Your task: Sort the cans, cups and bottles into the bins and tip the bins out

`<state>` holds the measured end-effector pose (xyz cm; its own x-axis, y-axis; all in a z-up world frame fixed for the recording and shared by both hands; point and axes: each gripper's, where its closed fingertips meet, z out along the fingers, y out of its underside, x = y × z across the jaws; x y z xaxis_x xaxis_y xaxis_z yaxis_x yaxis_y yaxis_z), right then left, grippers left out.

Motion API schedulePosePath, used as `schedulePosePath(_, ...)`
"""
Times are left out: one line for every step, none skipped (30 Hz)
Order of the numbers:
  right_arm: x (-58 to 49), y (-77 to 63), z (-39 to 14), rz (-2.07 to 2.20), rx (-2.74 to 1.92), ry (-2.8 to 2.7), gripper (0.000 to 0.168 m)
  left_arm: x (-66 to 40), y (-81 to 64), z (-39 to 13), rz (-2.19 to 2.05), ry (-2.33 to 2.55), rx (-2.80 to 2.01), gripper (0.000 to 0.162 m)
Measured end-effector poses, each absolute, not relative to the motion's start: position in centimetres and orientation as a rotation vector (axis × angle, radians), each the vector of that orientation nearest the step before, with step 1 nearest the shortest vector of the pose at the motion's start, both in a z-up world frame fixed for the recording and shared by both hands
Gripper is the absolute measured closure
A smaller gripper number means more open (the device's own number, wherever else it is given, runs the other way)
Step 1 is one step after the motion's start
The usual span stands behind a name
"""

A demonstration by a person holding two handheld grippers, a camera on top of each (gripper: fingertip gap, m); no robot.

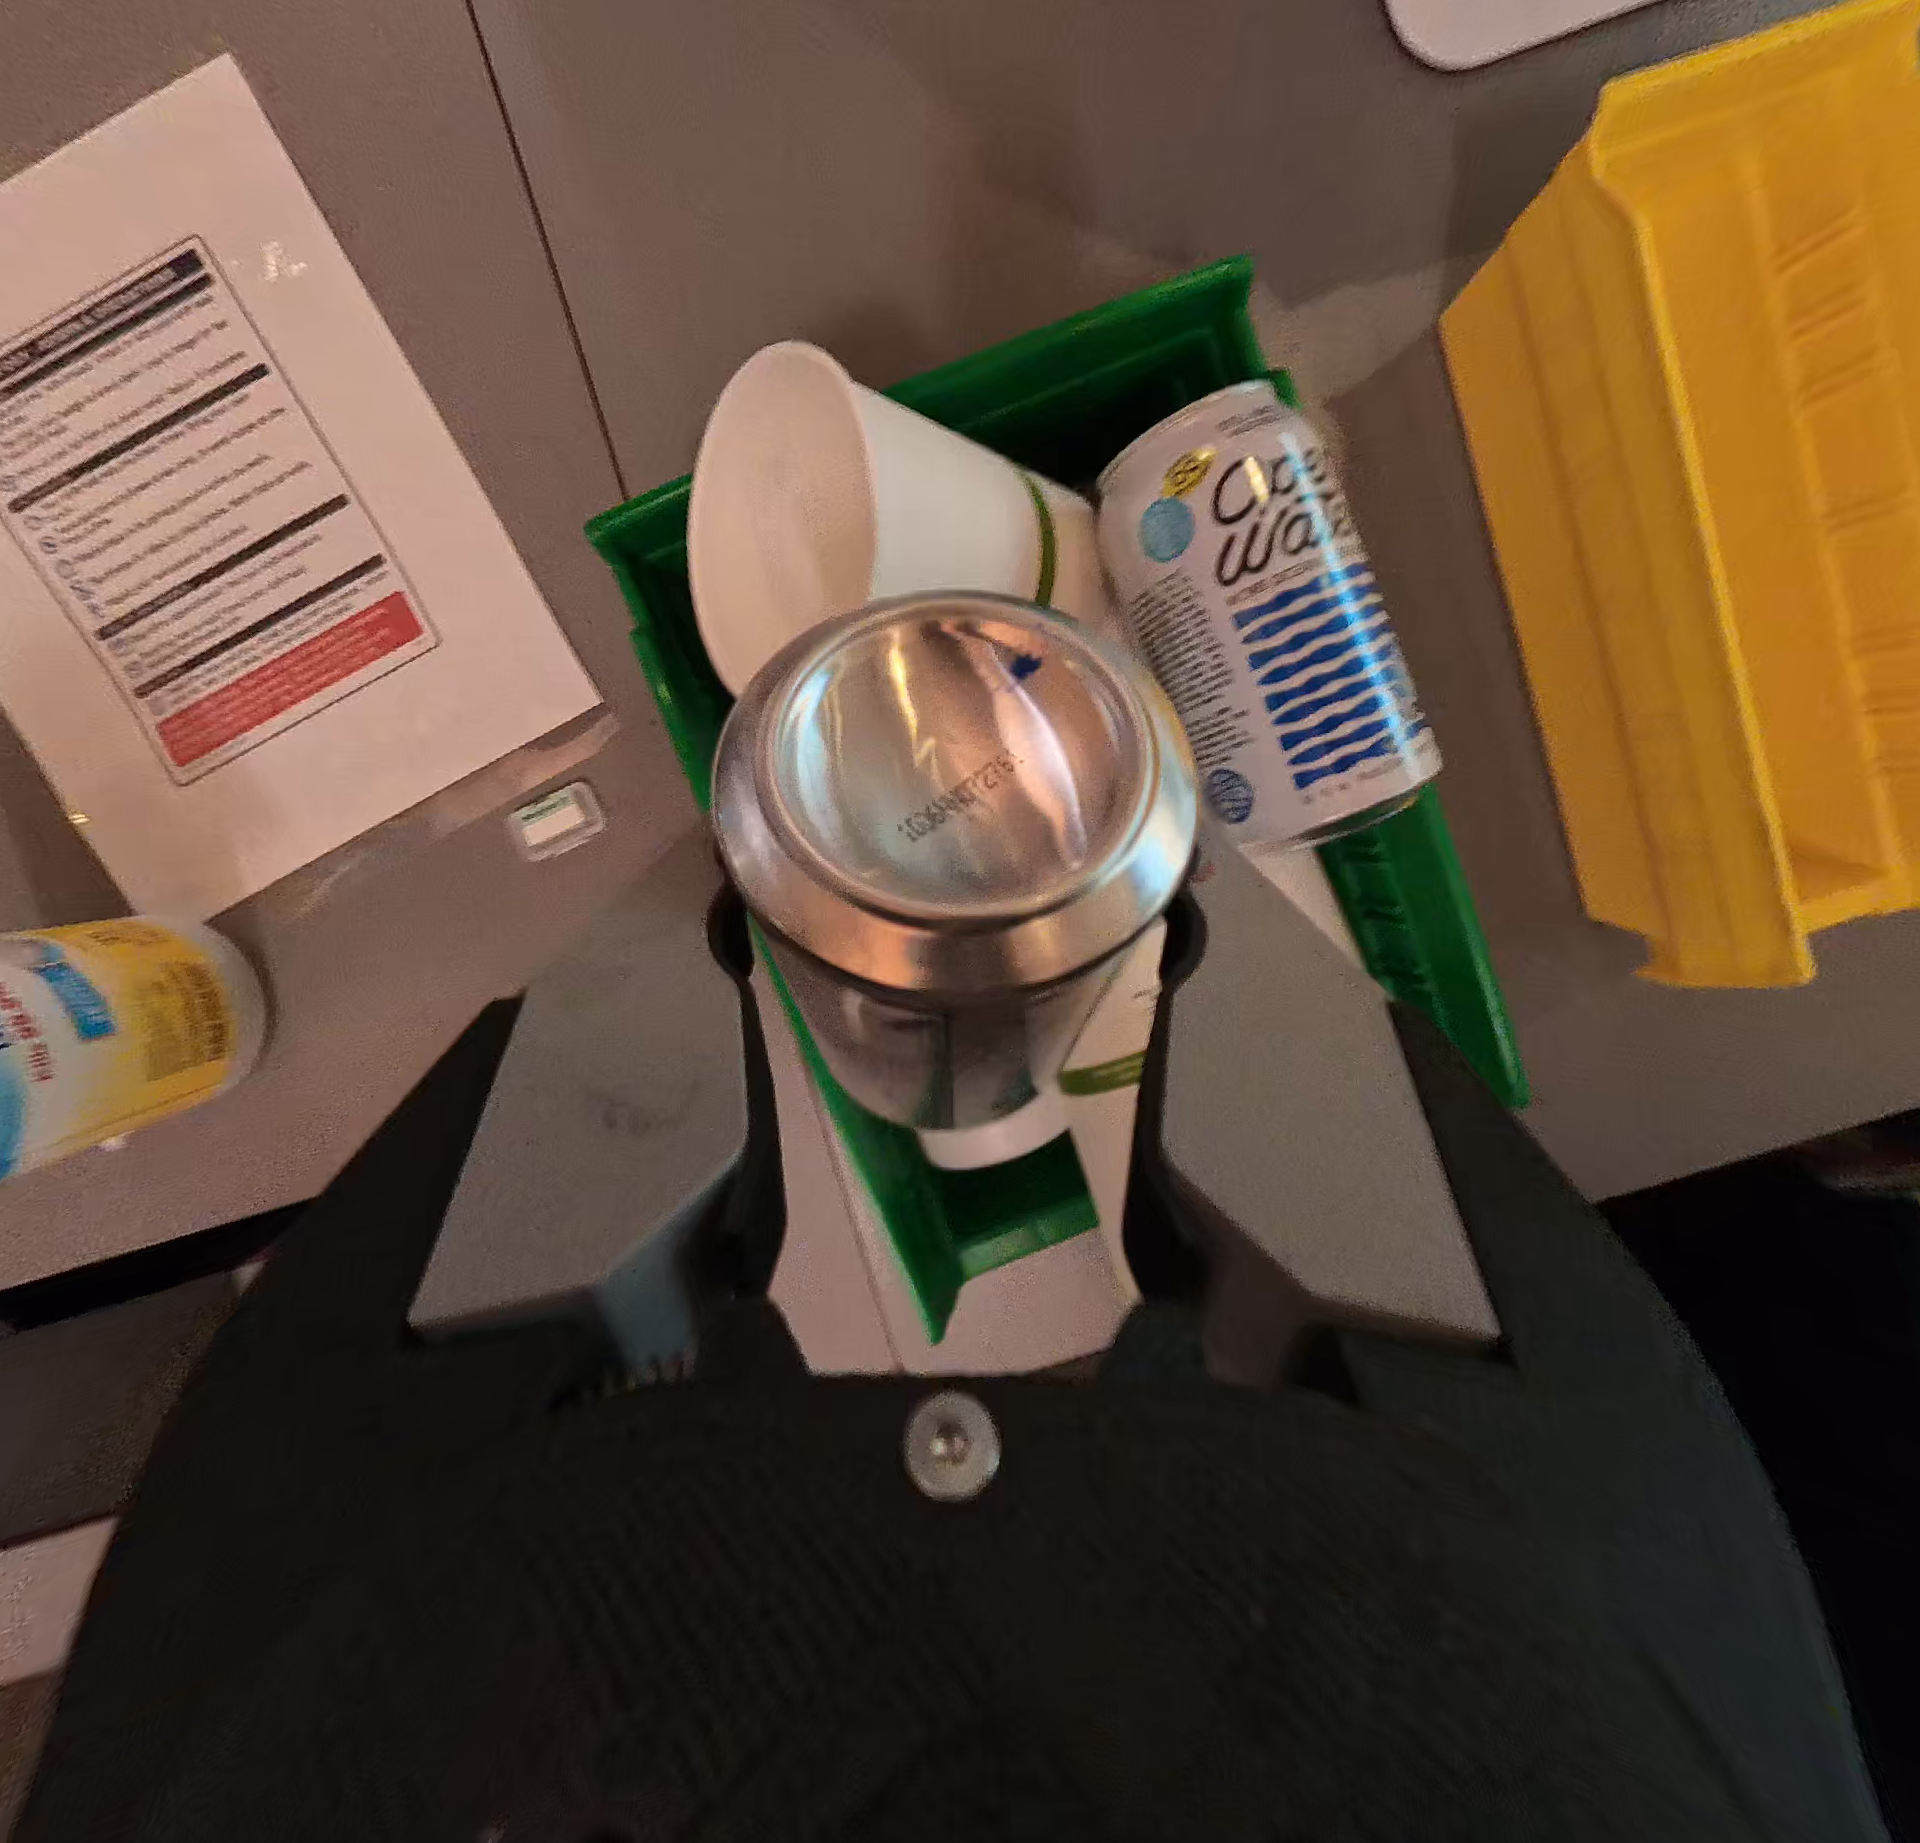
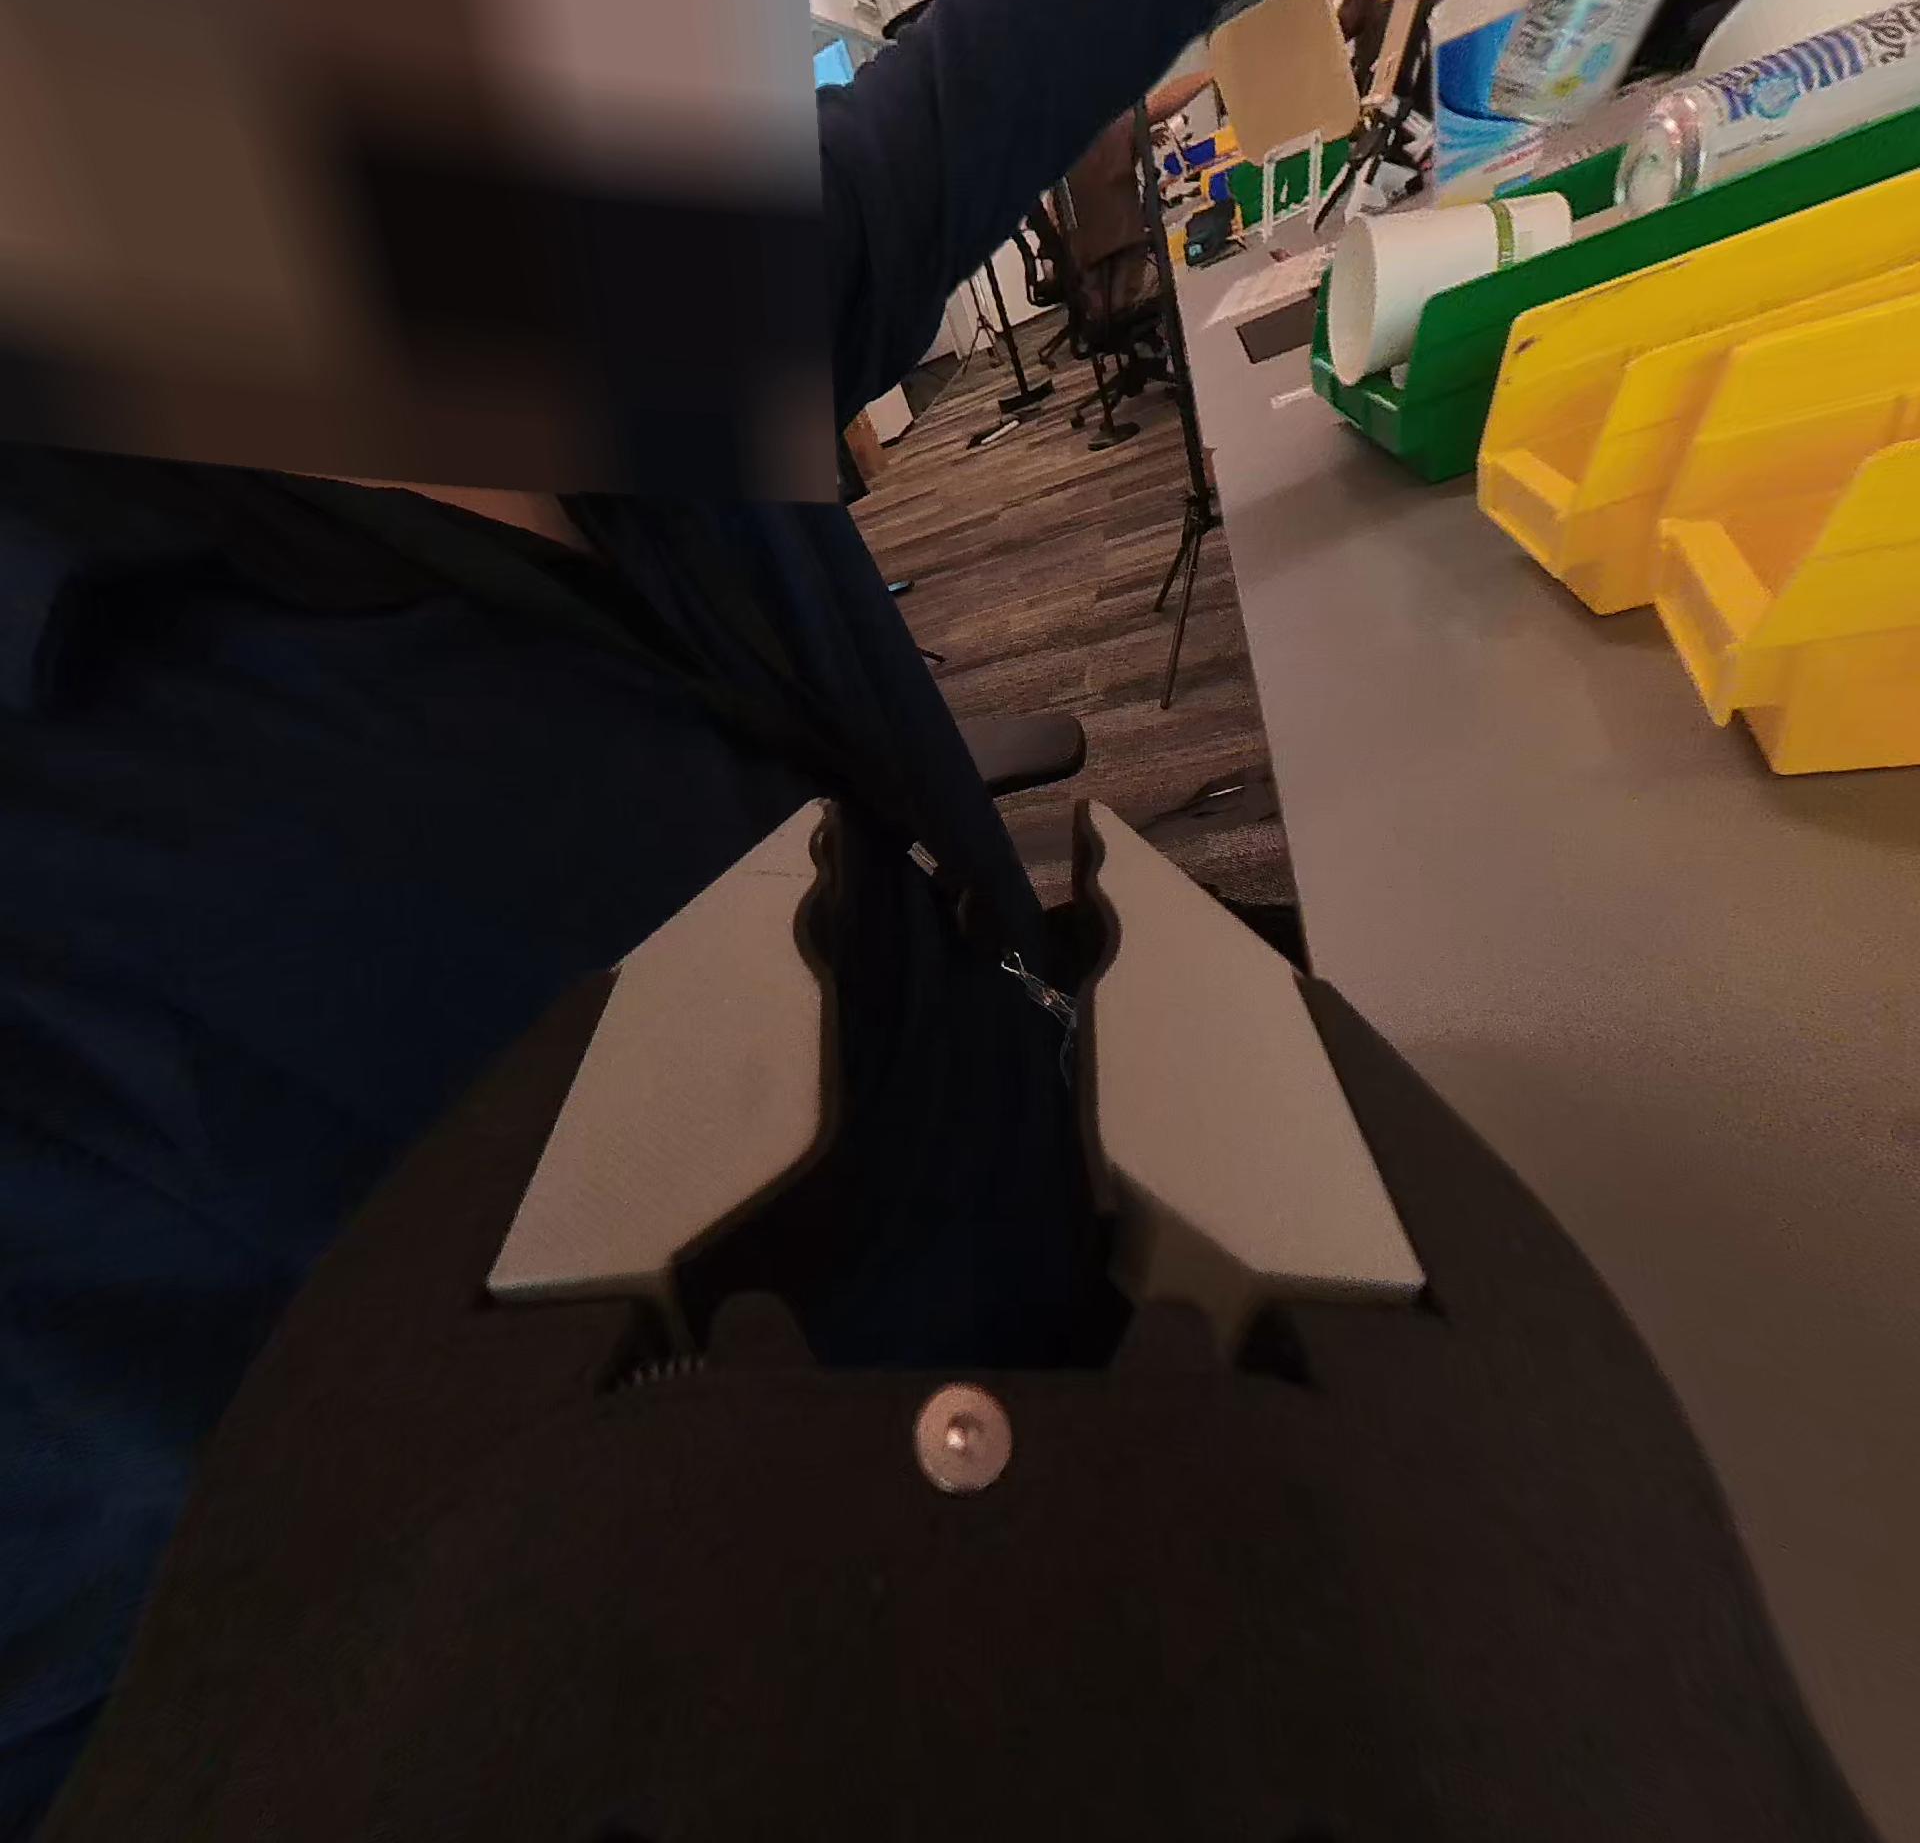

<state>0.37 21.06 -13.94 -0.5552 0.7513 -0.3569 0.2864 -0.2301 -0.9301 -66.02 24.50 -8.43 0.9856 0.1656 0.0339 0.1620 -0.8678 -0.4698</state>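
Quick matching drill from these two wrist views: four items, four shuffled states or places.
Items:
1. silver can
2. paper cup
3. left tongs
4. right tongs

States:
A. open, holding nothing
B. lying on its side in the green bin
C. bottom end facing the camera
D. shut on a can

Pairs: 1-C, 2-B, 3-D, 4-A

A bare silver can [image 1: 956,765] sits over the green bin [image 1: 1039,1232]. At 2 o'clock, a white can [image 1: 1268,619] bears blue wavy stripes. The yellow bin [image 1: 1714,505] stands on the grey bench [image 1: 831,131].
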Motion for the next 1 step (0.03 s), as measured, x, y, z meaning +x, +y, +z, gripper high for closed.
schedulePosePath(0.88,20.60,-14.00,1.848,-1.212,-1.676,0.125,-65.52,25.04,-8.68,0.002,-0.244,-2.604,0.085)
